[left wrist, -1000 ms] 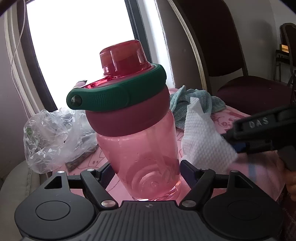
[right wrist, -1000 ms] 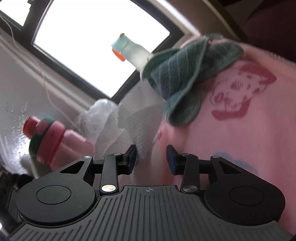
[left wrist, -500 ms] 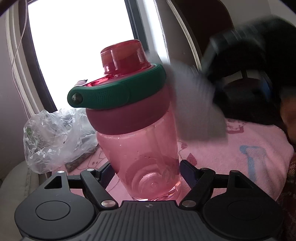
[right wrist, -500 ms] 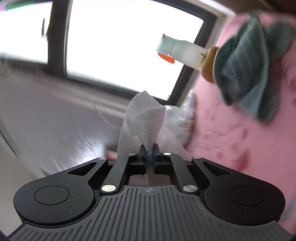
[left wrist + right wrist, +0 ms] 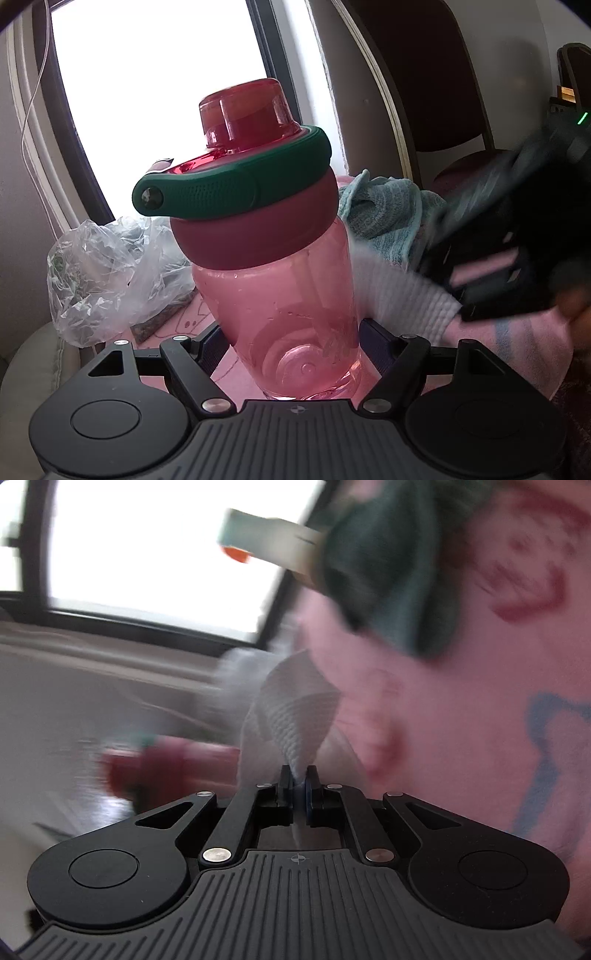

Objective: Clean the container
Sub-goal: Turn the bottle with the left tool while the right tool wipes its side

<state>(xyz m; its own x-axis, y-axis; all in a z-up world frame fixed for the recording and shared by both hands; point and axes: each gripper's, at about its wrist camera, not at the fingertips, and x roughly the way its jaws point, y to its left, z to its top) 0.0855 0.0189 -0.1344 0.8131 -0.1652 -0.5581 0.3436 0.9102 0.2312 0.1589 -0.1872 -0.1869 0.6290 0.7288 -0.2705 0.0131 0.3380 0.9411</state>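
Note:
A pink see-through bottle with a green carry ring and a red cap stands upright on the pink cloth. My left gripper is shut on the bottle's lower part, one finger on each side. My right gripper is shut on a white paper towel. In the left wrist view the right gripper shows as a blurred black shape at the right, and the paper towel lies against the bottle's right side. The right wrist view shows the bottle blurred at lower left.
A crumpled clear plastic bag lies left of the bottle. A teal cloth is bunched behind it, with a pale spray bottle beyond. A dark chair stands at the back right. A bright window fills the background.
My right gripper shut on the paper towel, lifted it and swung it down against the bottle's right side. My left gripper and the bottle stayed put.

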